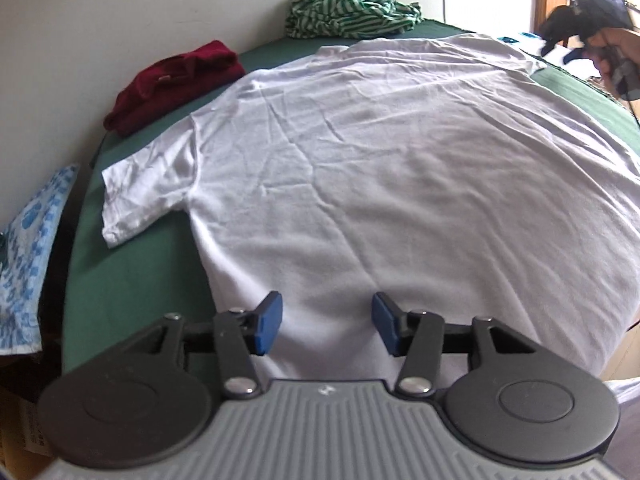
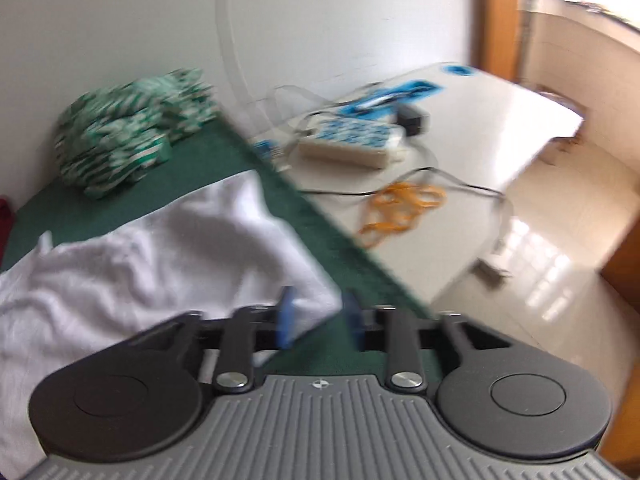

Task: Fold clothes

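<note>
A white T-shirt [image 1: 380, 152] lies spread flat on the green table [image 1: 120, 280], one sleeve [image 1: 144, 196] out to the left. My left gripper [image 1: 327, 326] is open just above the shirt's near hem, blue pads apart, holding nothing. In the right wrist view, which is blurred by motion, my right gripper [image 2: 318, 318] is open over the shirt's rumpled corner [image 2: 312, 300] near the table's right edge, with cloth between the pads but not clamped. The right gripper and hand also show far right in the left wrist view [image 1: 600, 40].
A dark red garment [image 1: 176, 84] and a green-striped garment [image 1: 352, 12] lie at the table's far side. A blue-patterned cloth [image 1: 32, 248] hangs off to the left. A white table [image 2: 460, 140] to the right carries a power strip [image 2: 352, 140], cables and orange bands [image 2: 404, 208].
</note>
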Tool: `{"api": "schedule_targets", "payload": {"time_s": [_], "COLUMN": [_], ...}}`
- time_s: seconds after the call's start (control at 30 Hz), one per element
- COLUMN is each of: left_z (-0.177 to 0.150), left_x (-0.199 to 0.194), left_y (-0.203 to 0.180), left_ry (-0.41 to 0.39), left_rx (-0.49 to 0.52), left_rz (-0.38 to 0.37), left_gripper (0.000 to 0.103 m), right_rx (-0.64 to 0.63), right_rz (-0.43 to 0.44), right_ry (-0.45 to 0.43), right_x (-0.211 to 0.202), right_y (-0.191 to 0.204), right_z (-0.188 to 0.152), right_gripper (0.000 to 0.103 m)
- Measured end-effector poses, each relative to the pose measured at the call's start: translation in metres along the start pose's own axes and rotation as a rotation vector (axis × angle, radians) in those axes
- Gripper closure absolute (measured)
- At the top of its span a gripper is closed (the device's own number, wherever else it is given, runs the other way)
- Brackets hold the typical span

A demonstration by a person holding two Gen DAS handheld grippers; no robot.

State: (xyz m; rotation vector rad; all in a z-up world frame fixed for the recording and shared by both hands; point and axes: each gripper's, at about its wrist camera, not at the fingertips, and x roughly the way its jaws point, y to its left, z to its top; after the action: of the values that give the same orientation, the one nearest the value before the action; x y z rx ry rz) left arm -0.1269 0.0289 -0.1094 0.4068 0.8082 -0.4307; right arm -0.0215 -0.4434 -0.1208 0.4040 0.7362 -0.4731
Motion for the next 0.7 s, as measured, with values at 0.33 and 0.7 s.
{"api": "schedule_targets", "payload": {"time_s": [0.33, 0.7], "left_z": [0.049, 0.189], "left_x": [0.011, 0.067], "left_y": [-0.027, -0.069], "left_ry": [-0.023, -0.088], "left_rx": [-0.028, 0.099], "left_rz": [0.042, -0.065], "left_gripper": [0.042, 0.057], "right_rx": [-0.021, 0.083], "right_rz": [0.237, 0.243], "right_ry": [0.103, 0.148], "right_x": [0.021, 0.008], "right_y": [0.02, -0.037], "right_z": [0.01, 0.009], "right_gripper": [0.078, 0.067]}}
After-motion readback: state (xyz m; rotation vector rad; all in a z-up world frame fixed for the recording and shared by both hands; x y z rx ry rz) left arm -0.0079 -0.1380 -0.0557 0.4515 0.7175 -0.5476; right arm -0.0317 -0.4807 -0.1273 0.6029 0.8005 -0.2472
